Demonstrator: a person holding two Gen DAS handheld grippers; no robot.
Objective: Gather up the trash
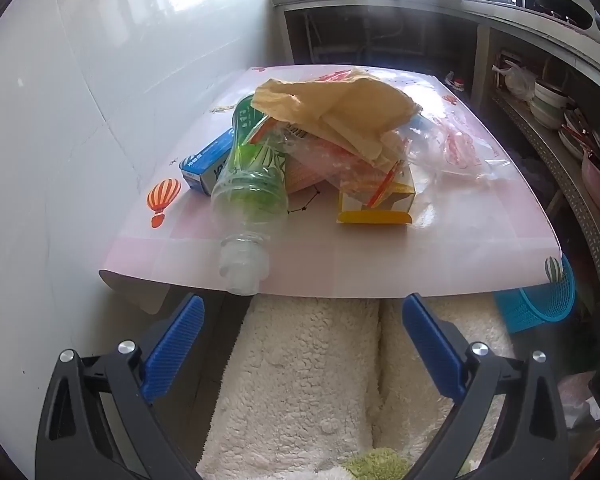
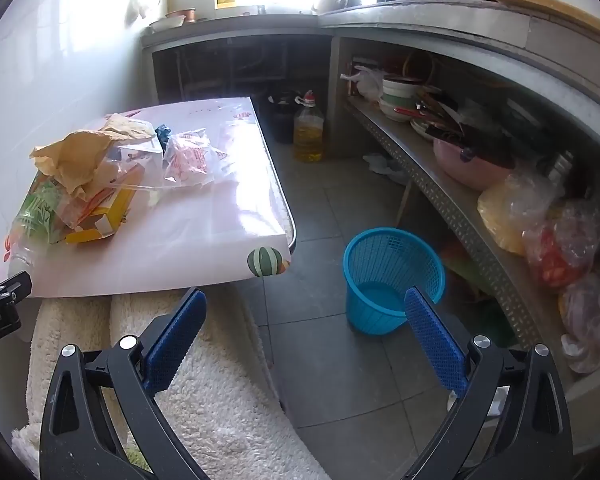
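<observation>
A: While both are idle, states first. Left claw (image 1: 302,312) spread wide, nothing between the pads, tilted down short of the counter (image 1: 380,264) edge. Right claw (image 2: 306,308) also spread, empty, over the floor.

B: Trash?

A: Piled on the counter ahead of the left claw. Nearest is the clear bottle (image 1: 248,188), lying on its side, cap end poking over the near edge just beyond the left pad. Behind it a blue box (image 1: 204,160), a yellow box (image 1: 380,200), crumpled tan paper (image 1: 340,108) on top, clear plastic bags (image 1: 452,144) further right.

B: Bin?

A: Blue basket (image 2: 392,276) on the floor, just ahead of the right claw's right finger, well apart from the pile.

B: Best move?

A: My guess: take the bottle first, across the body, not the slick neck. It may roll or crush, so close gently. Nothing collected yet.
</observation>
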